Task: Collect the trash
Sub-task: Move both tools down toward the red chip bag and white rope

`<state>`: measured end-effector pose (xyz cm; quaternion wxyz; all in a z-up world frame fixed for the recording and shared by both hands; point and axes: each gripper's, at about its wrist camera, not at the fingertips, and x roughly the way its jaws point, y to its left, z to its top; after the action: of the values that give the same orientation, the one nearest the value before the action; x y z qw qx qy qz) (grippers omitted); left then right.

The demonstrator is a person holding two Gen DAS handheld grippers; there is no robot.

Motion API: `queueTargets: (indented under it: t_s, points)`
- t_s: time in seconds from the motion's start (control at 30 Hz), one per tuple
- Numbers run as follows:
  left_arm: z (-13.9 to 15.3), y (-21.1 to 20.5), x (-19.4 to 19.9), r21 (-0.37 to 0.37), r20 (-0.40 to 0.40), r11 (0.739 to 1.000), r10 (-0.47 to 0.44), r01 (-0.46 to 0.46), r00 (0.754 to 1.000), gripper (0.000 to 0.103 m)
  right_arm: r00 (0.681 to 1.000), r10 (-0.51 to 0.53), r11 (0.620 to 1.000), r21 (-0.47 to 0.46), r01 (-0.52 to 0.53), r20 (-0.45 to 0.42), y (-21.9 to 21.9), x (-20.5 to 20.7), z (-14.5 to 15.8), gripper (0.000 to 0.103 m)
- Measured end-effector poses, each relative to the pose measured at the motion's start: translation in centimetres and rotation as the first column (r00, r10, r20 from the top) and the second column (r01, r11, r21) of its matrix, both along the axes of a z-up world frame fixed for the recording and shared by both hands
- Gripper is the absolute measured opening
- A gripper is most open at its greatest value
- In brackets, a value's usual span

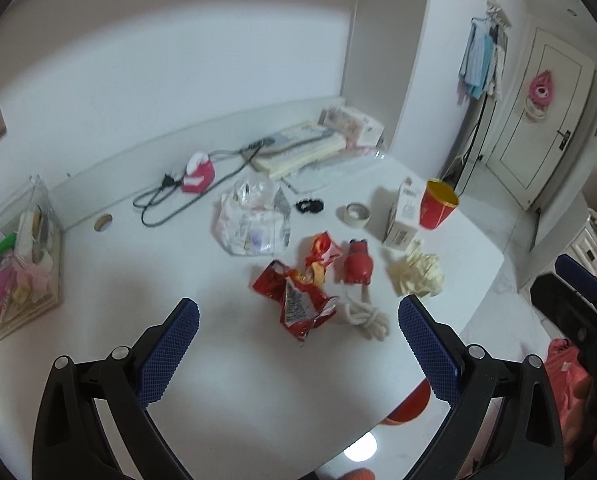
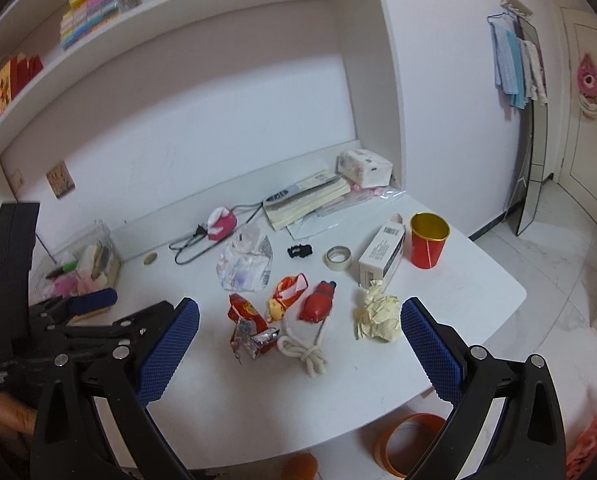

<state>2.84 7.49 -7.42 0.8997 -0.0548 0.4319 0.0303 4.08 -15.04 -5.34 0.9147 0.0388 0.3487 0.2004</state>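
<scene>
Home bedroom: desk (image 2: pixel 218 392), bookshelf (image 2: pixel 202 4), hanging clothes (image 2: pixel 516 68), door (image 1: pixel 538 120)

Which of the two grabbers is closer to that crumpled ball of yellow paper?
Right. The right gripper has one blue finger almost beside the crumpled yellow paper ball; the left gripper sits farther left, facing the red snack wrapper.

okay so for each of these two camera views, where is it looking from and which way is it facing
Left wrist: sits on the left gripper, above the white desk, facing the back wall; its blue fingers spread, right gripper at the edge.
Right wrist: on the right gripper, same direction, shelves above; left gripper shows at left.
Shared: red snack wrapper, crumpled paper, red cup.
</scene>
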Motion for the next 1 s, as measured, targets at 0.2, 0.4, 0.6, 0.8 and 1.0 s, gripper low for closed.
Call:
queueTargets:
  t_s: [0.2, 0.4, 0.6, 0.8, 1.0]
  points:
    - [-3.0, 1.6, 2.4, -0.042, -0.099, 0.999, 0.014, -0.019, 0.995, 0.098, 0.997, 0.028, 1.000, -0.007, -0.028, -0.077, 1.2, 1.7, -2.8, 0.098]
    - [-5.7, 1.8, 4.8, -0.108, -0.179, 0.994, -0.005, -0.015, 0.984, 0.098, 0.980, 0.039, 0.999, 0.012, -0.037, -0.197, 1.6, 4.1, -6.1, 0.092]
    - [-7.7, 2.0, 7.4, -0.157, -0.220, 0.987, -0.010, -0.025, 0.976, 0.098, 0.971, 0.067, 0.996, -0.036, -0.078, -0.231, 2.4, 5.3, -8.5, 0.080]
    - [-9.9, 1.8, 9.3, -0.142, -0.277, 0.990, -0.055, 0.015, 0.959, 0.098, 0.955, 0.103, 0.990, -0.064, -0.125, -0.277, 3.7, 6.4, -11.1, 0.075]
    - [-11.7, 1.7, 10.8, -0.129, -0.327, 0.991, -0.089, 0.049, 0.941, 0.098, 0.939, 0.147, 0.972, -0.130, -0.195, -0.310, 5.3, 7.4, -14.0, 0.067]
